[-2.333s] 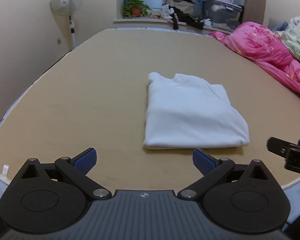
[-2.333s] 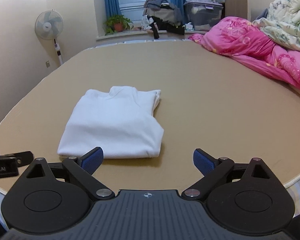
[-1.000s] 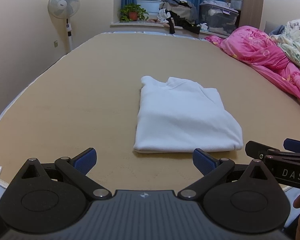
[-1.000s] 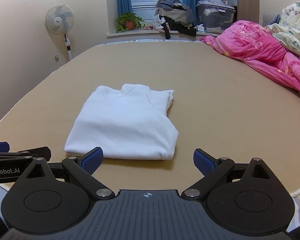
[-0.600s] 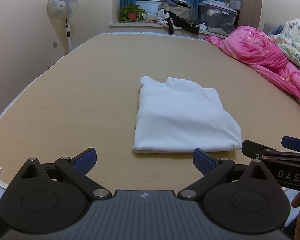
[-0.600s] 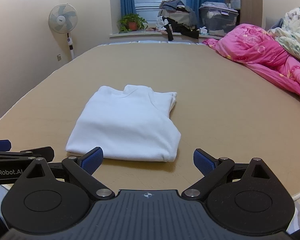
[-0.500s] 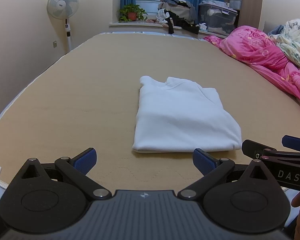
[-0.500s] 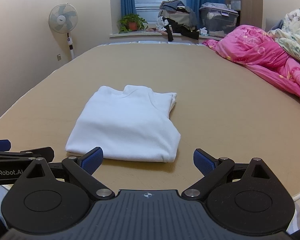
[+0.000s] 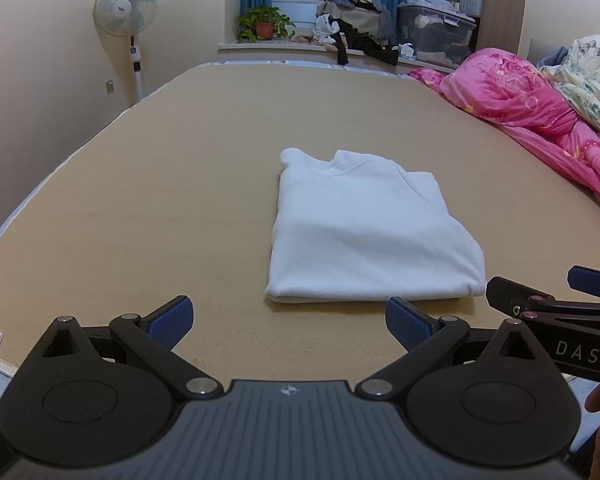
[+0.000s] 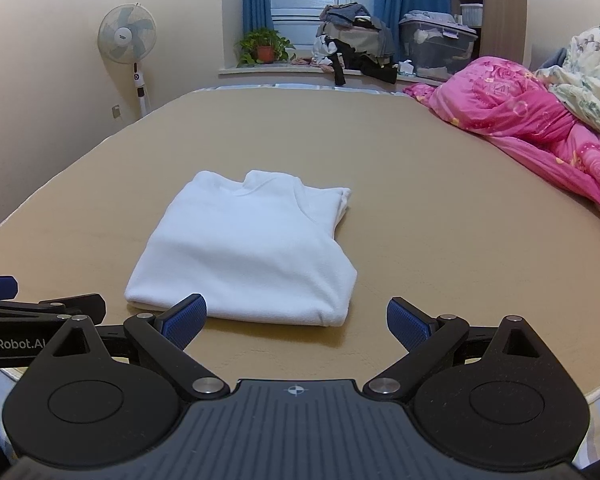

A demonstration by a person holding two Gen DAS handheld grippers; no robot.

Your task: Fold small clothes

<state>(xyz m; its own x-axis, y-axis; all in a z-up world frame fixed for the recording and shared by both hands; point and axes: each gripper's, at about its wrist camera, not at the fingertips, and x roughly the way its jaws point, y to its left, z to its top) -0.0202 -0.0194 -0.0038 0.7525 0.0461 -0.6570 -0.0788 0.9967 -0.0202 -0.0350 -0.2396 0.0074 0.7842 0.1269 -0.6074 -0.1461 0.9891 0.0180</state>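
Two grippers, left (image 9: 287, 322) and right (image 10: 295, 322), both spread wide and empty, just short of the near edge of the white top (image 10: 243, 252). Top folded into a neat rectangle on the tan bed (image 9: 139, 216). Folding seemingly finished; next, probably only a final tidy or setting aside.

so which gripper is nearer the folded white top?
Right, slightly. The right gripper has its left jaw overlapping the folded white top's near edge in its view. The left gripper sits just short of that edge, offset left. Both open, neither touching.
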